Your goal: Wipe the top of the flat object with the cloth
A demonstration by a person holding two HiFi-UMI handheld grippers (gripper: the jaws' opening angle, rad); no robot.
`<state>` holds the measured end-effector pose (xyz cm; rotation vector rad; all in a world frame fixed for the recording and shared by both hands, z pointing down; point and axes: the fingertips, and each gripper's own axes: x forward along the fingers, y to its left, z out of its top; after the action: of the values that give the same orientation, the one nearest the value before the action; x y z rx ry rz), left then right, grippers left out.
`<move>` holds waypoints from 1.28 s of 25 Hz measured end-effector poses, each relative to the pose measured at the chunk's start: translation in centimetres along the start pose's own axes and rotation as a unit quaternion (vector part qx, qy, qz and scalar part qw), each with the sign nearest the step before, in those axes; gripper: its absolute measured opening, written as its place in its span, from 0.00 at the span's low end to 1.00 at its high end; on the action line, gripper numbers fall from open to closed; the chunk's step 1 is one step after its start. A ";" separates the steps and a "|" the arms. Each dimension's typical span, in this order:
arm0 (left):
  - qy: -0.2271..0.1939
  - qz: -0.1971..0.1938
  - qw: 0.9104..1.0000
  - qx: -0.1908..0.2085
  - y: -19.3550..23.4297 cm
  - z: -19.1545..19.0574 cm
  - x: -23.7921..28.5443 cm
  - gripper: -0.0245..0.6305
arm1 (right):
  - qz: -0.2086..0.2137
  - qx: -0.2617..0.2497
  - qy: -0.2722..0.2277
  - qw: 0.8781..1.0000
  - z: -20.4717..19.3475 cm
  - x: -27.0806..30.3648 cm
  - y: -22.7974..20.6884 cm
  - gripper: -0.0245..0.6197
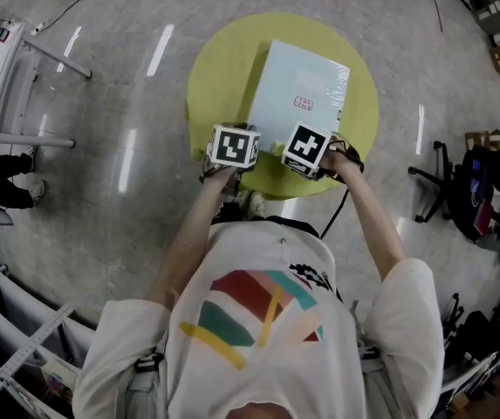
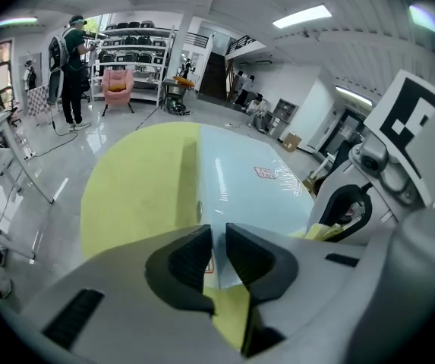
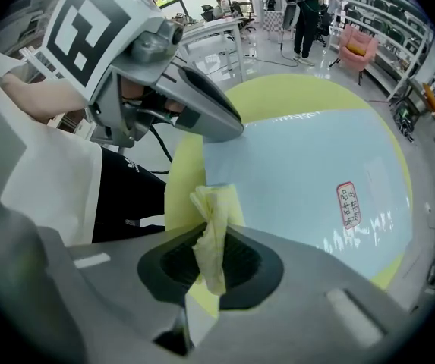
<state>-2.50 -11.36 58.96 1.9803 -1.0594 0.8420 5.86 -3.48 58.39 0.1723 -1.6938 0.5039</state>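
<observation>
While the right tongs (image 3: 209, 262) clamp the yellow cloth (image 3: 215, 218) at its near edge, the pale blue flat box (image 1: 297, 85) stretches away across the round worktop (image 1: 210, 68); the left tongs (image 2: 217, 252) stand narrowly apart, empty.

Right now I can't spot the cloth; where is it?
In the right gripper view, the cloth is pinched in the right gripper's jaws, by the box's near edge.

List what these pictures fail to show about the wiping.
- Print on the red label: too small everywhere.
- Whether the cloth touches the flat object: right gripper view looks down onto it; head view, the right gripper's marker cube covers it.
- Whether the left gripper presses the flat object: its jaws hide their tips.
</observation>
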 end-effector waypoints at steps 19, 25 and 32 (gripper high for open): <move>-0.013 -0.001 1.000 0.000 -0.5 0.4 -0.5 0.14 | 0.002 0.006 -0.020 1.000 0.7 -2.5 -0.2 0.08; -0.063 -0.013 0.998 -0.011 -1.1 2.9 -2.6 0.12 | -0.088 0.009 -0.091 0.992 3.8 -9.0 -5.4 0.08; -0.095 0.012 0.995 -0.036 0.7 4.9 -4.6 0.06 | -0.173 0.002 -0.143 0.974 7.1 -15.5 -10.8 0.08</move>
<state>-4.18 -13.85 52.88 2.0210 -1.2061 0.6266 6.63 -18.67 45.10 0.5544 -1.8917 0.2271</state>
